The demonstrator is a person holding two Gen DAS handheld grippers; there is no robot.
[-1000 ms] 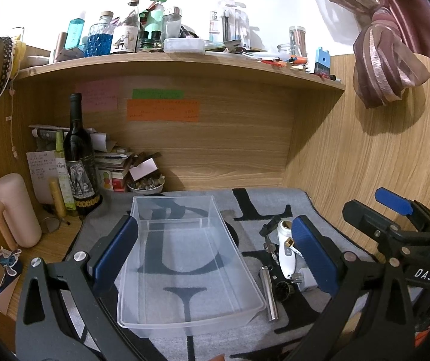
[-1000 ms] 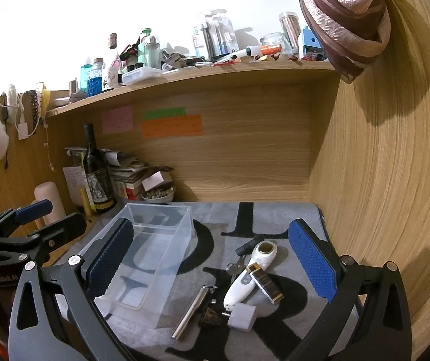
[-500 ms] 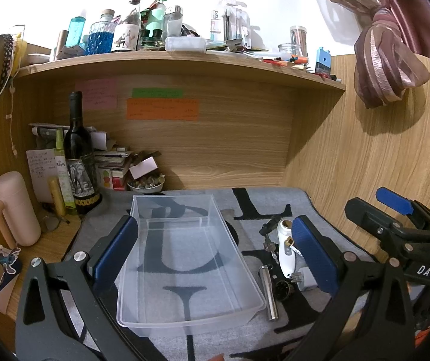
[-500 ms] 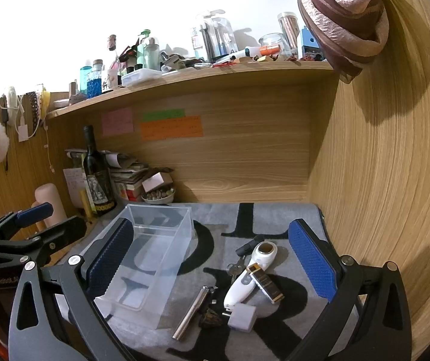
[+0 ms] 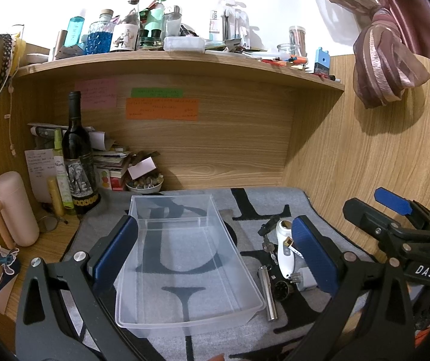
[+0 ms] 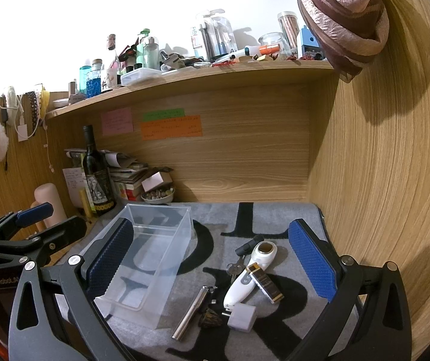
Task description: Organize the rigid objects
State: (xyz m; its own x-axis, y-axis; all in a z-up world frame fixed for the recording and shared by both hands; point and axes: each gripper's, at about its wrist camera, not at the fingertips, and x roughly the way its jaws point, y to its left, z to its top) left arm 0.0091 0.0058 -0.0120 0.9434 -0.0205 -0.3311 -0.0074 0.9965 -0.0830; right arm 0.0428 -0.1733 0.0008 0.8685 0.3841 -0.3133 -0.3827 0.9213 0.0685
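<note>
I count one clear bin (image 5: 184,258) and one small pile beside it: a metal tube (image 6: 191,313), a white handheld device (image 6: 251,276), a white plug (image 6: 242,317), a dark bar (image 6: 266,279) and keys (image 6: 234,267) (the dark lump by the plug I cannot identify). My left gripper (image 5: 215,252) is spread wide with the bin between its pads, not touching. My right gripper (image 6: 211,261) is equally wide, empty, the pile between its fingers. The bin holds nothing. Bare mat (image 6: 245,219) lies ahead of the pile; a wooden wall (image 6: 380,180) bounds the right.
</note>
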